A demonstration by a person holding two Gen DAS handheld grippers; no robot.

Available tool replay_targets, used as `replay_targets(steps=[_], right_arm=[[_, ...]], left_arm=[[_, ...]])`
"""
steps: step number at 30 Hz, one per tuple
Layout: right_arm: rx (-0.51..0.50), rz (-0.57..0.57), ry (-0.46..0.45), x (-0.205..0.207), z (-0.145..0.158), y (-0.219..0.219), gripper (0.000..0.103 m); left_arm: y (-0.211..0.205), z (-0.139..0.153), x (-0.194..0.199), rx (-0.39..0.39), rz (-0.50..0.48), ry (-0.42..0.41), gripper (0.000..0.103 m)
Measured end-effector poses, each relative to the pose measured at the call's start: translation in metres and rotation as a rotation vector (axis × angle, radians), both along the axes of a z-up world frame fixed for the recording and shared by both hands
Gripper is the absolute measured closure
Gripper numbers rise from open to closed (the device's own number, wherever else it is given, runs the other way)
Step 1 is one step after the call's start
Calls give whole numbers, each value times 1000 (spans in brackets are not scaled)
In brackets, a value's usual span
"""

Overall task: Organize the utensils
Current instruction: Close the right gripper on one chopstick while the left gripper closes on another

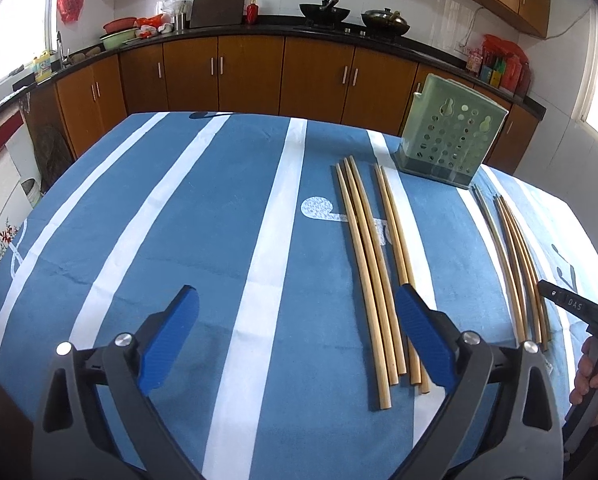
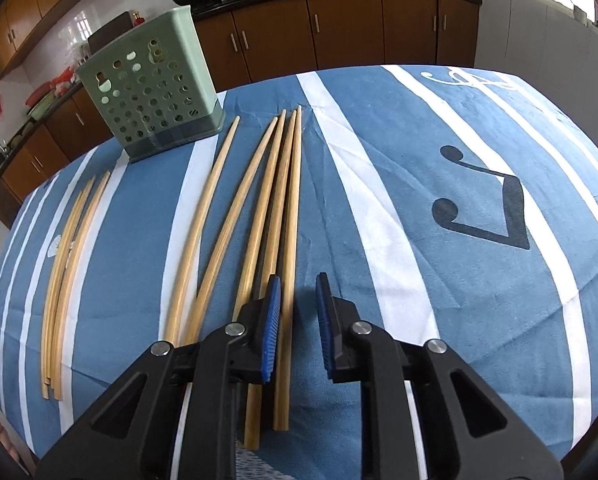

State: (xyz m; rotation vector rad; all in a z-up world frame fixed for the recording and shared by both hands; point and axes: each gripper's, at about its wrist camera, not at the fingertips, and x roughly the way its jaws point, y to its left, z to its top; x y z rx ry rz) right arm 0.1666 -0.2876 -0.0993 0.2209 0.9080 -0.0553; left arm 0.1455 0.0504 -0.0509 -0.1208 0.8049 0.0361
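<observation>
Two groups of wooden chopsticks lie on the blue striped tablecloth. The left group [image 1: 373, 264] [image 2: 69, 256] lies just inside my left gripper's right finger. The right group [image 1: 515, 264] [image 2: 259, 216] runs under my right gripper. A green perforated utensil holder [image 1: 449, 140] [image 2: 151, 88] stands upright behind them. My left gripper [image 1: 297, 320] is wide open and empty above the cloth. My right gripper [image 2: 297, 312] is open with a narrow gap, its jaws astride the rightmost chopstick [image 2: 289, 264], not closed on it.
The tablecloth [image 1: 179, 220] [image 2: 479, 160] covers the table. Brown kitchen cabinets [image 1: 259, 72] and a black counter with woks [image 1: 325, 10] run behind. The person's hand on the right gripper's handle [image 1: 595, 368] shows at the left wrist view's right edge.
</observation>
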Motion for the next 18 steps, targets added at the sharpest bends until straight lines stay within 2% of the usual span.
replay_targets(steps=[2,5,6,8,9,11,14,18], right_arm=[[-21,16,-6,1,0,4,85],[-69,-5,-4,7,0,2,96],[-62,-38,-2,9,0,-5,96],[-45,-108,0,12,1,-21,96],[-35,-124,-1,12,1,-26,96],[-28,-122,-3,12,1,-31,96],[-56,-100,-11,11,1,-29,96],[-62,-95,-16,14,1,-28,96]], left_arm=[[-2,-3,5,1,-7,13,17],[-6,-8,12,-11,-27,35,29],[-8,-11,16,-19,-37,43,32],[-12,-16,23,-34,-62,68,46],[-14,-18,27,-42,-76,80,49],[-21,-24,33,-45,-99,102,61],[-29,-31,40,-49,-138,129,74],[-36,-36,43,-33,-168,145,83]])
